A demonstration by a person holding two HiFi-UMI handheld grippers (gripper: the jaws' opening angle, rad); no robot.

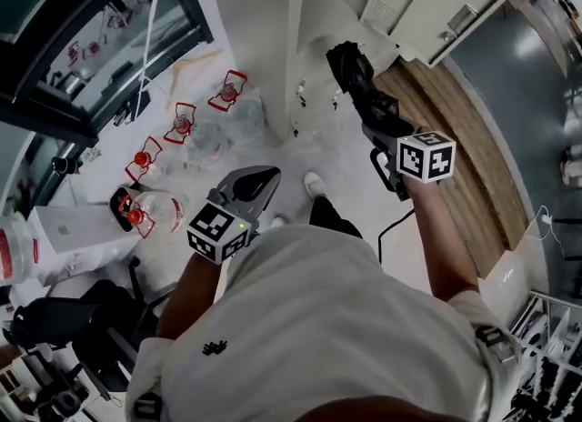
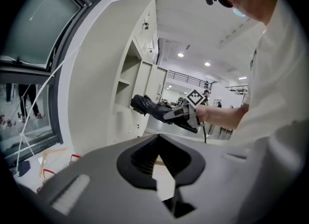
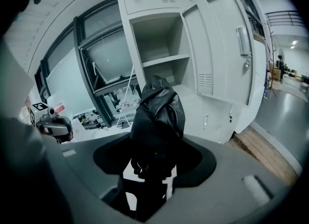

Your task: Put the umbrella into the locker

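Right now the umbrella (image 3: 158, 114), black & folded, isn't in the locker (image 3: 145, 39) yet. It's clamped in the right gripper (image 3: 150, 172), jaws clenched on its lower end, w/ the rest of the bundle sticking out past them. From the right gripper view it's held in the air in front of the locker's open compartment, outside it, w/ the door (image 3: 217, 49) swung wide to the right & a shelf (image 3: 166, 60) across the inside. The umbrella's tip is level w/ the space below that shelf, but how near it is to the opening I can't tell. In the left gripper view the same bundle points at the locker front from the side, arm stretched out behind it. The left gripper (image 2: 164, 172) is released: jaws apart in a V, nothing between them, only pale floor showing thru the gap. It hangs low on the person's left, well apart from the umbrella. From the head view the right gripper's marker cube (image 1: 426, 156) is over a wood strip (image 1: 459, 147) that runs along the locker base. A few clear jars (image 1: 227, 91) w/ red wire clips sit on the white surface by the window (image 1: 100, 38). One white shoe (image 1: 315, 184) shows between the two grippers.
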